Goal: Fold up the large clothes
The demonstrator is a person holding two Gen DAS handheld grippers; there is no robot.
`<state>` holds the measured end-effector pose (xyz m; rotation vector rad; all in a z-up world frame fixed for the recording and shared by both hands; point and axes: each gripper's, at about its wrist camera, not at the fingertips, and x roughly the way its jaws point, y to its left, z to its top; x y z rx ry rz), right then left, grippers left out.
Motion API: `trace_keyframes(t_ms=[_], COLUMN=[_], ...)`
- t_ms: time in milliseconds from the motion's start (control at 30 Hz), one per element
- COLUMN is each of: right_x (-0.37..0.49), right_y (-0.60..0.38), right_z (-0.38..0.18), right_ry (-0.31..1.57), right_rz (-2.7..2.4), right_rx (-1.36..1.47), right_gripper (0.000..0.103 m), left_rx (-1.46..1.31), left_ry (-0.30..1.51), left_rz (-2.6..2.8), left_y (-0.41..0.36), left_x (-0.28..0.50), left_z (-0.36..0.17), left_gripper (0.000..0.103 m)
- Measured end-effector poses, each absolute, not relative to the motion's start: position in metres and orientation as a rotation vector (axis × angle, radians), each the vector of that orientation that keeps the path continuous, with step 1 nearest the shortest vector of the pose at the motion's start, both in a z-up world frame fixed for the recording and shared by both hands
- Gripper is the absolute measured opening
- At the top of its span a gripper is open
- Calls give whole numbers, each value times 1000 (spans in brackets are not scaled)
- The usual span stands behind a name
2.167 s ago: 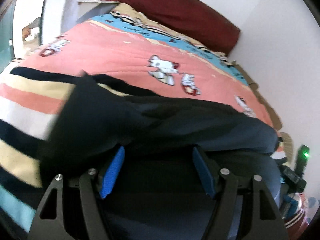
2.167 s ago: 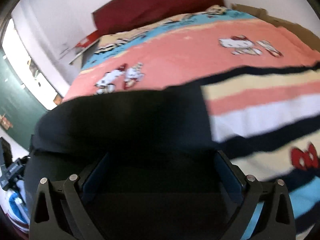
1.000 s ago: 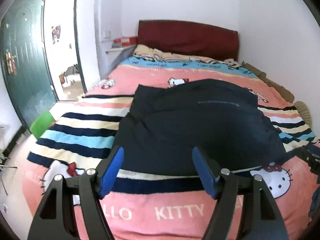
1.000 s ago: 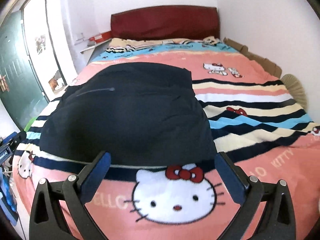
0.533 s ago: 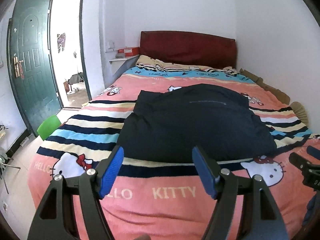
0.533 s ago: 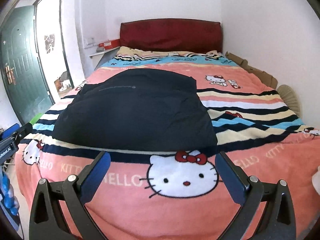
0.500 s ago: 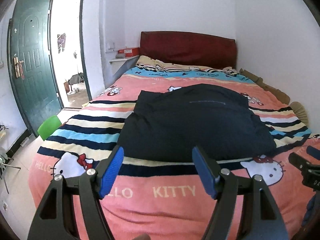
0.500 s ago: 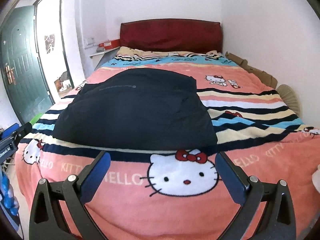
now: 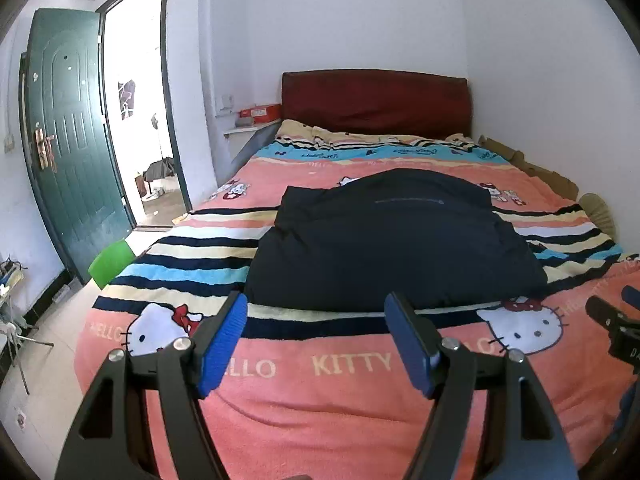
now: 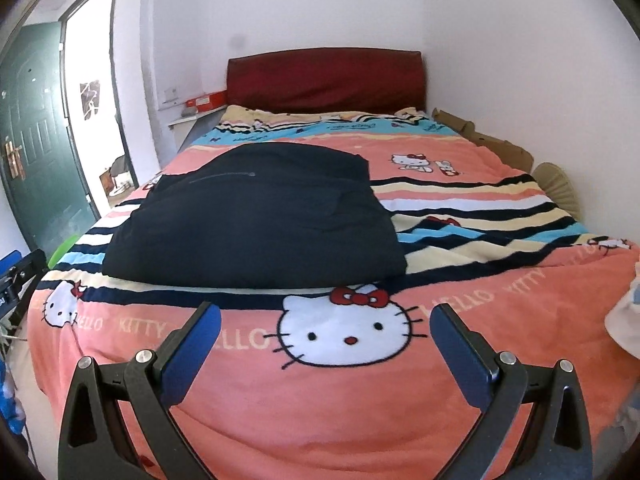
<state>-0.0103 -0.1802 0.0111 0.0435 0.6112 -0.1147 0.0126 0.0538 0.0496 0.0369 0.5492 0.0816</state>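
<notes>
Both claws have drawn back from the dark garment they were buried in two seconds ago, and since half a second ago the views have hardly shifted. Nearest the camera, the left claw (image 9: 316, 338) hangs over the foot of the bed with its blue pads (image 9: 222, 344) spread wide and nothing between them; the right claw (image 10: 326, 354) is likewise released, its pads far apart above the white cat face printed on the blanket (image 10: 480, 312). A slice of the right claw's black body shows at the right edge of the left wrist view.

Just past the claws, the pink "HELLO KITTY" band of the blanket runs across the bed, then dark, cream and blue stripes. On those stripes lies the navy garment (image 9: 396, 240), folded into a thick, roughly rectangular bundle, apart from both claws, its near edge resting on the striped part and its far end reaching onto the pink band beyond. A thin pale line, perhaps a zip, crosses its upper layer.

Farther back are the rumpled bedding at the head, the dark red headboard (image 9: 376, 102), a red box (image 9: 260, 112) on a small shelf, and, to the left, the open green door (image 9: 68, 136).
</notes>
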Motion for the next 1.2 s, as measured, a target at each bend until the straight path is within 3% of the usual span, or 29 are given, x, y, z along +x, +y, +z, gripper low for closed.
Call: trace_keyframes(t_ms=[1200], right_x=[1], right_y=[-220], right_z=[-35], right_ry=[682], right_rz=[-207], right_rx=[29], right_gripper=[102], left_rx=[55], left_ry=[703], left_rz=[52], left_y=[52], left_x=[40], left_z=[-14], left_gripper=[70])
